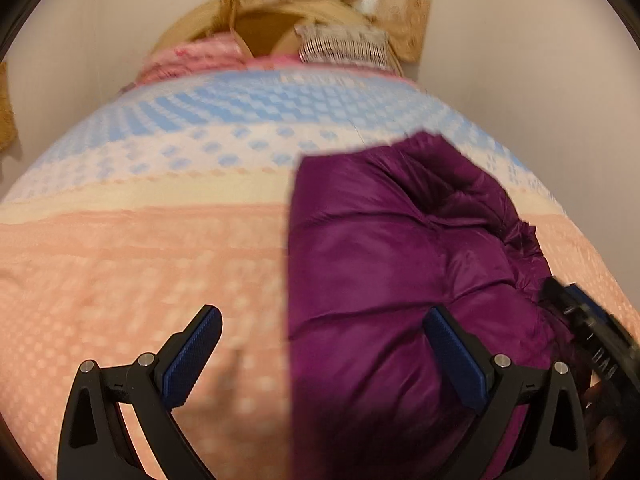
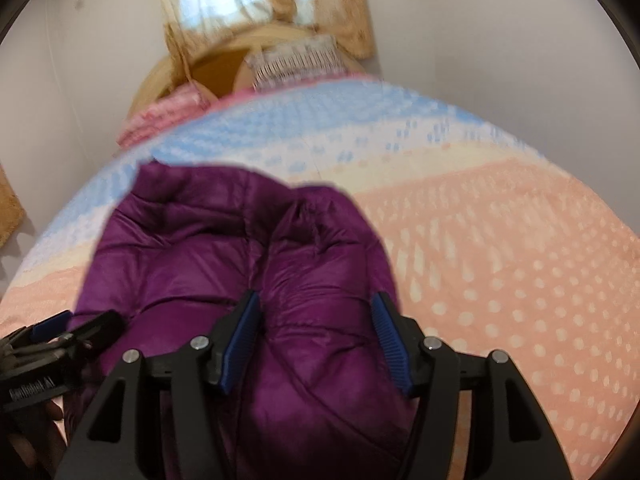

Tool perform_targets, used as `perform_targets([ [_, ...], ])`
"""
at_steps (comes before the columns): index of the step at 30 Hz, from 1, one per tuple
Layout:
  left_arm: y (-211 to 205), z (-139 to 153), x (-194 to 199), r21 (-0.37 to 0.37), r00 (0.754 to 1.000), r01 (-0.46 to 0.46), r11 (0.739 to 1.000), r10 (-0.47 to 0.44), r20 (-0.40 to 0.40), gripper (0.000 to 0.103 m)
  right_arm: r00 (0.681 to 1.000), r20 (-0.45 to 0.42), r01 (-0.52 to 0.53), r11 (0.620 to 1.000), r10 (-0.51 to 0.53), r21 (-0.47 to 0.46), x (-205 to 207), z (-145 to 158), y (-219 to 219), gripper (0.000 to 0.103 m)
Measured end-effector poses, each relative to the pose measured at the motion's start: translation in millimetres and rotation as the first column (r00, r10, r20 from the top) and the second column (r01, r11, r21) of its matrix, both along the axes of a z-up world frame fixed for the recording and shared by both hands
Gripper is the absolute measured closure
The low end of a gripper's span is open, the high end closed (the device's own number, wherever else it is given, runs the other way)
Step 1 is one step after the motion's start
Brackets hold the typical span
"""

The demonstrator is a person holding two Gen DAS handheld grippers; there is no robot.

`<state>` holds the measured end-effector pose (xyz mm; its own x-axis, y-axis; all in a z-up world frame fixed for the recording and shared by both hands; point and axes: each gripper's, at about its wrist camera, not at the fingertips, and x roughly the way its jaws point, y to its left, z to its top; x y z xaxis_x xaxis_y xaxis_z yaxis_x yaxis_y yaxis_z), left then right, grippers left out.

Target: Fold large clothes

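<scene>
Our left tool (image 1: 322, 354) has its blue-padded fingers spread wide with nothing between them, straddling the left edge of the puffy purple quilted jacket (image 1: 400, 264). Our right tool (image 2: 316, 344) is also parted, its pads on either side of a raised fold of the jacket (image 2: 240, 256); we cannot tell whether they pinch it. The jacket lies bundled on the bed's pink, cream and blue dotted blanket (image 1: 140, 264). Beyond it stand a wooden headboard (image 1: 260, 28) and beige curtains (image 1: 404, 16).
</scene>
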<state>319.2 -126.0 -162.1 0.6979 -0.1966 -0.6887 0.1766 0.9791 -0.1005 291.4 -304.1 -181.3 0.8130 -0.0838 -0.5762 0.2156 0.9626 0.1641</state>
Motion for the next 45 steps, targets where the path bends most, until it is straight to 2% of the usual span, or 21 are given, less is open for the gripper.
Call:
perform_targets([
  [3,9.8,-9.8,-4.0,-0.014,0.999,0.039,0.999,-0.039,-0.038,0.001,0.999,0.004,0.046,0.999,-0.046,0.000,-10.5,1.6,-17.1,0.041],
  [6,22.7,-24.8,-0.2,-0.128,0.996,0.051,0.990,-0.060,-0.069,0.001,0.998,-0.052,0.048,0.998,-0.046,0.039,-7.3,-9.0,-33.0,0.041],
  [9,24.0,-32.1,7.5,-0.187,0.992,0.057,0.981,-0.078,-0.103,0.001,0.997,-0.082,0.012,0.997,-0.006,0.076,-5.0,-16.9,-36.5,0.041],
  [11,18.8,-32.0,10.5,-0.183,0.990,0.084,0.979,-0.103,-0.097,0.001,0.994,-0.105,-0.013,0.997,0.022,0.082,-0.2,-20.5,-33.9,0.041],
  [15,5.6,-31.2,10.3,-0.135,0.986,0.136,0.982,-0.147,-0.076,0.001,0.988,-0.132,-0.057,0.982,0.082,0.180,9.9,-30.7,-45.5,0.041],
  [17,0.0,-30.3,9.4,-0.126,0.985,0.150,0.981,-0.159,-0.068,0.001,0.986,-0.130,-0.077,0.977,0.104,0.197,13.5,-31.8,-46.5,0.040],
  [20,-7.8,-30.4,7.3,-0.100,0.984,0.164,0.981,-0.171,-0.057,0.002,0.977,-0.144,-0.126,0.973,0.155,0.193,16.1,-33.4,-36.0,0.046],
  [22,-17.3,-27.0,2.1,-0.075,0.980,0.194,0.978,-0.197,-0.033,0.015,0.974,-0.167,-0.122,0.977,0.152,0.176,19.8,-33.9,-29.8,0.049],
  [23,-20.5,-25.9,1.4,-0.068,0.978,0.206,0.976,-0.208,-0.025,0.026,0.972,-0.175,-0.128,0.978,0.156,0.162,21.2,-33.1,-24.6,0.052],
  [25,-31.3,-21.6,-4.6,-0.002,0.976,0.217,0.976,-0.217,0.001,0.035,0.970,-0.178,-0.143,0.979,0.168,0.142,24.9,-31.6,-15.0,0.067],
  [27,-37.7,-13.9,-14.4,0.060,0.975,0.218,0.974,-0.221,0.040,0.062,0.971,-0.169,-0.148,0.980,0.170,0.136,20.9,-29.9,-10.5,0.075],
  [29,-42.0,-3.9,-25.8,0.113,0.968,0.230,0.967,-0.239,0.081,0.071,0.975,-0.149,-0.153,0.984,0.165,0.086,12.6,-24.5,-3.5,0.080],
  [36,-23.0,34.5,-57.6,0.162,0.953,0.205,0.965,-0.235,0.192,0.075,0.980,-0.023,-0.194,0.976,0.197,0.099,-24.1,3.6,12.5,0.085],
  [45,35.2,69.9,-67.1,0.160,0.953,0.116,0.980,-0.155,0.259,0.075,0.951,0.051,-0.308,0.949,0.304,0.073,-18.1,39.2,70.9,0.086],
])
